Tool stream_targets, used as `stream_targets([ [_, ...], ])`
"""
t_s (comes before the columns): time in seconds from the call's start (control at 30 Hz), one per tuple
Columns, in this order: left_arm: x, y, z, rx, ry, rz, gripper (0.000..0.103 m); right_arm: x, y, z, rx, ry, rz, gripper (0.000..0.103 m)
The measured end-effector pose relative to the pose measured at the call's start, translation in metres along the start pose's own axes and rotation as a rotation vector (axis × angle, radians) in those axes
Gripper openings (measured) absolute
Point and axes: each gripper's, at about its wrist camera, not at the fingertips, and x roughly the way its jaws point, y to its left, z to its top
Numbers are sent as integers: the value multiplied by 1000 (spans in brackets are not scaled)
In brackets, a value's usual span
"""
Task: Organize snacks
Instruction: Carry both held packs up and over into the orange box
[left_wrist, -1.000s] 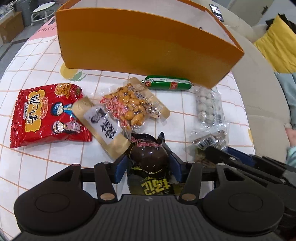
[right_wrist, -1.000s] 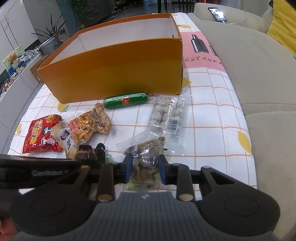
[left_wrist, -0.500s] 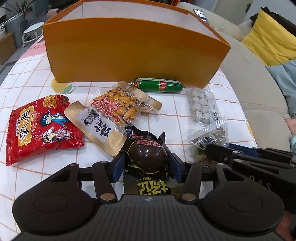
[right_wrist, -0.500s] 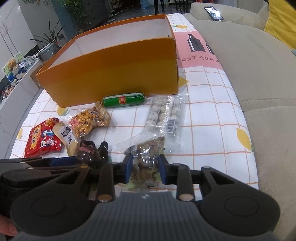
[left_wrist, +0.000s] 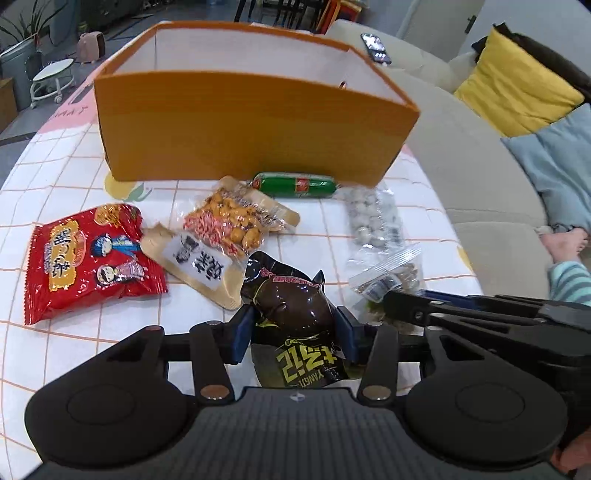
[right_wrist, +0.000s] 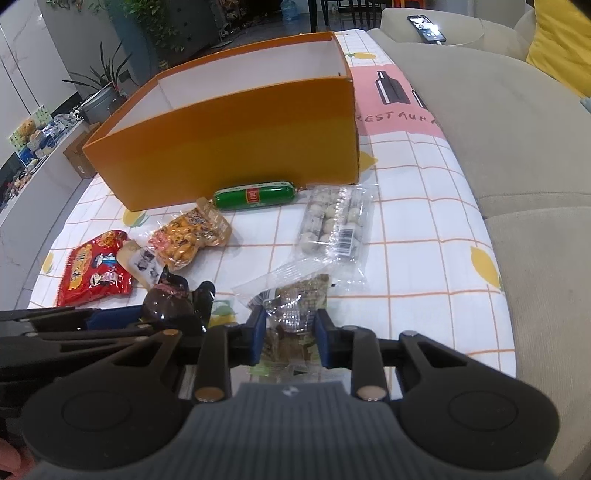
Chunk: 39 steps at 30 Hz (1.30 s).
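Left tool clamped on dark pack; right tool clamped on clear nut bag.

Key relation: orange box straight ahead of both tools, beyond loose snacks, long axis crosswise to the fingers, open top facing up. Judgement: both loads must clear near wall. Neither tool clearly nearer.

Hidden: box floor behind near wall; pack bottoms under tool bodies; whether packs are off tabletop unclear.

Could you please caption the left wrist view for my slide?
Left gripper shut on dark snack packet, facing the orange box.
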Motion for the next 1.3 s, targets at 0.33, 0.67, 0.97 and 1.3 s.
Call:
stream_targets([
  [0.33,-52,6,13,-46,-117,-46,53,-38,15,3,-17,-67,15,25],
  [0.67,-94,18,55,-74,-193,-100,53,-81,31,38,-54,-158,45,25],
  [0.97,-102,16,117,4,-233,-138,53,-90,34,110,-134,-189,63,25],
  [1.3,-65,20,184,26,-180,-166,53,-48,29,197,-194,-160,89,25],
])
